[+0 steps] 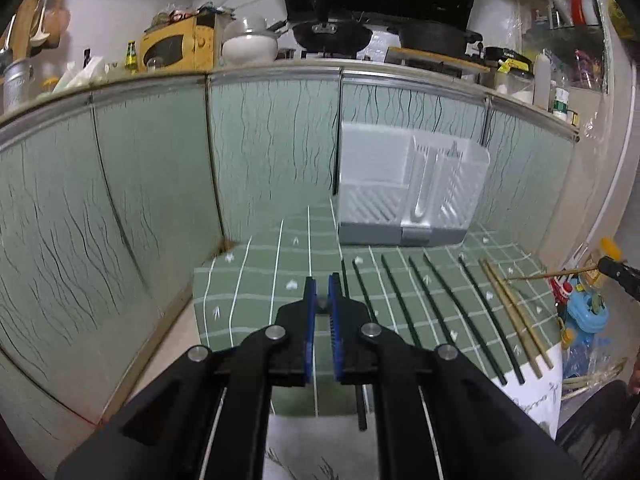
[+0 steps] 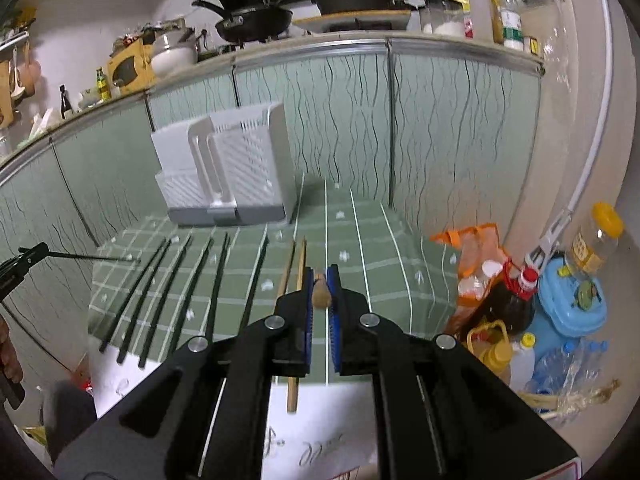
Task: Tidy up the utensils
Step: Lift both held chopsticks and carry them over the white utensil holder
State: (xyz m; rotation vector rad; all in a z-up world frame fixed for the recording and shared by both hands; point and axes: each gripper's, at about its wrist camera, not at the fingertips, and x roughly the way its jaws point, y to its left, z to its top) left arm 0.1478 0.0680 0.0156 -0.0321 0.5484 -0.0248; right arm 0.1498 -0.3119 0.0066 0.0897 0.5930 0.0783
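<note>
Several dark chopsticks [image 1: 436, 300] and two bamboo chopsticks [image 1: 516, 316] lie in a row on the green checked tablecloth [image 1: 256, 280]. A white utensil holder [image 1: 412, 188] stands at the back of the table. My left gripper [image 1: 322, 284] is shut on a dark chopstick, seen end-on between the pads; in the right wrist view that chopstick [image 2: 92, 257] sticks out from it at far left. My right gripper [image 2: 320, 280] is shut on a bamboo chopstick [image 2: 320, 292], seen end-on; in the left wrist view it [image 1: 552, 274] sticks out at far right.
Green cabinet doors [image 1: 272, 152] rise right behind the table. Bottles, an orange bag and a blue tub [image 2: 572, 304] crowd the floor to the right of the table. White paper [image 2: 320, 420] hangs over the table's front edge. Pots and a wok [image 1: 332, 34] sit on the counter above.
</note>
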